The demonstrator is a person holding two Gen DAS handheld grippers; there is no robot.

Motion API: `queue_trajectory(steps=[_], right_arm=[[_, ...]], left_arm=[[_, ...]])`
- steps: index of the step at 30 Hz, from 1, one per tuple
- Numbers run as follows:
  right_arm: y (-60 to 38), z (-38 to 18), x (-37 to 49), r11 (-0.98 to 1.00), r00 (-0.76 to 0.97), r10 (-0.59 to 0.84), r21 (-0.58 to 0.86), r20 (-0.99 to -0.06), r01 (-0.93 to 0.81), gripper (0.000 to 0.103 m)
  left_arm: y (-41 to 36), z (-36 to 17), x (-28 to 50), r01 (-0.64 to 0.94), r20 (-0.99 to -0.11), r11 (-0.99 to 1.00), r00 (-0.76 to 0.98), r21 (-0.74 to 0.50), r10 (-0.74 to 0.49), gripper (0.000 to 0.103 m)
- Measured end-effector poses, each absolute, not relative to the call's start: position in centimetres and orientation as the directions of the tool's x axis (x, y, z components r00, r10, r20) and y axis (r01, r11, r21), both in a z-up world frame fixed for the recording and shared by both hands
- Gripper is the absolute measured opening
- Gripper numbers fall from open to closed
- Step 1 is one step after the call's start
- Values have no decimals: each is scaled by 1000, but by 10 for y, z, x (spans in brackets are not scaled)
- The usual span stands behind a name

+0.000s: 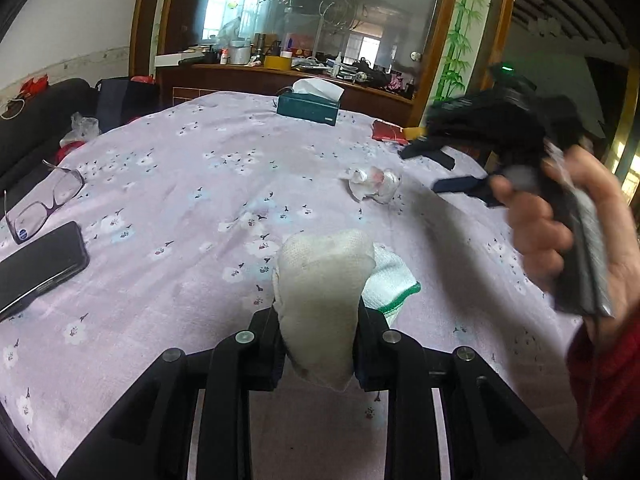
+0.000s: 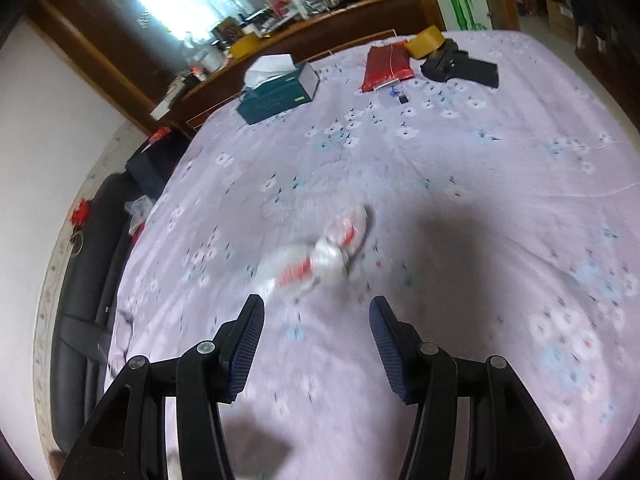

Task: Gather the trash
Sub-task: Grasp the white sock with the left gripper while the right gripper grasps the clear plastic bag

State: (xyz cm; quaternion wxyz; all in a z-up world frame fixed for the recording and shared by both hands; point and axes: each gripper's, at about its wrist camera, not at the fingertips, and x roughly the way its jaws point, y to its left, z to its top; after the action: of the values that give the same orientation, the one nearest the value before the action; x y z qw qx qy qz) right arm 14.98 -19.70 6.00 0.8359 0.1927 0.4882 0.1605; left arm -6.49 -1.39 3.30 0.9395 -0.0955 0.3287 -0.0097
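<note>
Left claw (image 1: 320,322) is clamped on a white cloth (image 1: 320,296) while right claw (image 2: 316,340) hangs half-open before the crumpled wrapper (image 2: 316,260), so next it probably drops over and pinches.

wrapper (image 2: 320,258) mid-tablecloth (image 2: 480,160), tissue box (image 2: 278,88) behind, phone (image 1: 38,266) left

A round table under a lilac flower-printed cloth (image 1: 168,152) is filling both views. Lying on it: a crumpled clear-and-red plastic wrapper (image 2: 316,260) at centre, a teal tissue box (image 2: 276,90) upper left, a red packet (image 2: 386,64), black phone (image 1: 38,266) and purple-rimmed glasses (image 1: 46,200) at left.
</note>
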Motion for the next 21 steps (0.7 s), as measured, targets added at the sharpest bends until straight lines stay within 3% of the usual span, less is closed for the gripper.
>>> queue_trajectory(steps=[6, 10, 14, 15, 21], right_arm=[[-177, 44, 192, 886, 454, 420, 463, -786, -19, 58], [-162, 32, 204, 903, 425, 396, 430, -814, -17, 39], [-160, 33, 198, 914, 441, 382, 403, -812, -50, 33], [-161, 34, 196, 913, 443, 386, 404, -809, -58, 25], [-173, 44, 171, 903, 472, 415, 416, -778, -108, 24]], left_arm=[[-11, 32, -66, -61, -621, 979, 780, -197, -76, 25], [-11, 31, -65, -55, -627, 977, 774, -205, -88, 25], [-12, 30, -63, -49, -632, 978, 770, -205, -93, 25], [-12, 30, -63, -49, -632, 978, 769, -205, -94, 25], [-11, 29, -62, -65, -637, 978, 767, -199, -79, 25]])
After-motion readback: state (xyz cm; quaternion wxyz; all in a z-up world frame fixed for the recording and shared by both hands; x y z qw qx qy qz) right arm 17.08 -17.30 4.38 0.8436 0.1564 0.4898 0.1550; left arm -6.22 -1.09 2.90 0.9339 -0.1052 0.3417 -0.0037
